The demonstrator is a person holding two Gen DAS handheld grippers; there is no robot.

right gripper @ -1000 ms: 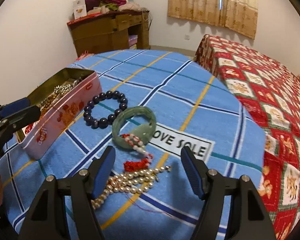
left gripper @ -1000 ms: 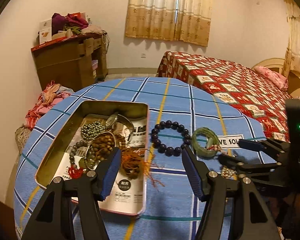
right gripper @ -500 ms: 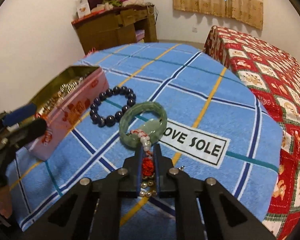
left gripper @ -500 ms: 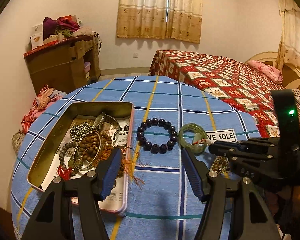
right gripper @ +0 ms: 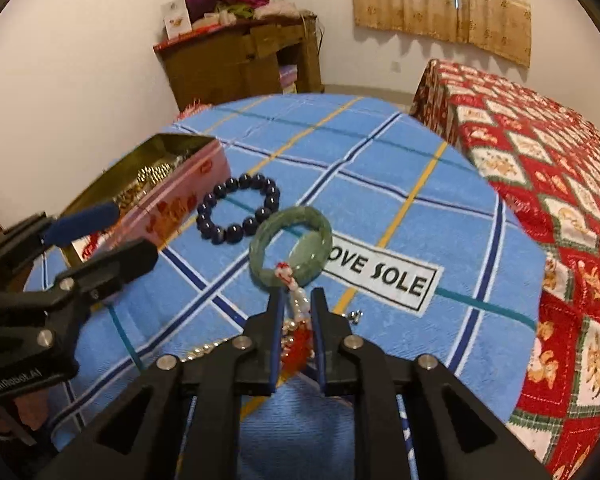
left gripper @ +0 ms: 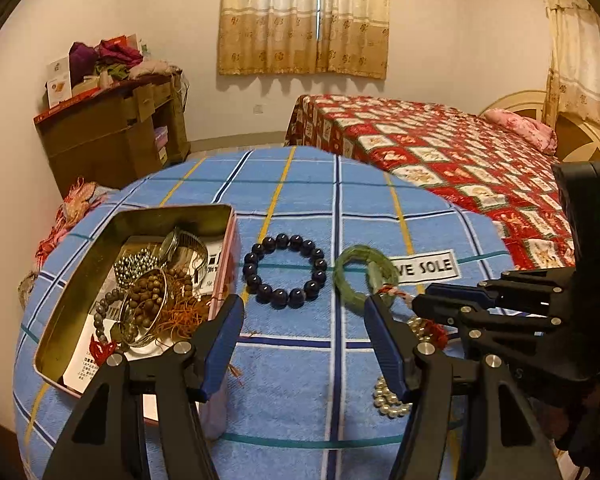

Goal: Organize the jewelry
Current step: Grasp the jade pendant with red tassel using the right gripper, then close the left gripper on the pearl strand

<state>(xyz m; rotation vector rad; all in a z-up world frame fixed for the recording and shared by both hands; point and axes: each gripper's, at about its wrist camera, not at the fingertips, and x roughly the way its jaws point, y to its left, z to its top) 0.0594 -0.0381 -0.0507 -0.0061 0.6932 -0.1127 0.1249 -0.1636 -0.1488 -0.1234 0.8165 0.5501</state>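
A green jade bangle (right gripper: 290, 246) with a beaded cord and red tassel (right gripper: 300, 342) lies on the blue checked cloth; it also shows in the left wrist view (left gripper: 360, 276). My right gripper (right gripper: 296, 300) is shut on the tassel cord just below the bangle. A dark bead bracelet (right gripper: 238, 210) lies beside the bangle, also in the left wrist view (left gripper: 286, 270). A pearl strand (left gripper: 388, 400) lies under the right gripper. An open tin (left gripper: 84, 264) holds several bracelets. My left gripper (left gripper: 304, 328) is open and empty, hovering near the tin's right side.
The round table (left gripper: 292, 184) has its edge close on all sides. A bed with a red quilt (left gripper: 440, 148) stands behind right. A wooden cabinet (left gripper: 112, 136) with clothes stands at the back left.
My right gripper moved forward and shut on the bangle's tassel cord. My left gripper drew back a little and stayed open.
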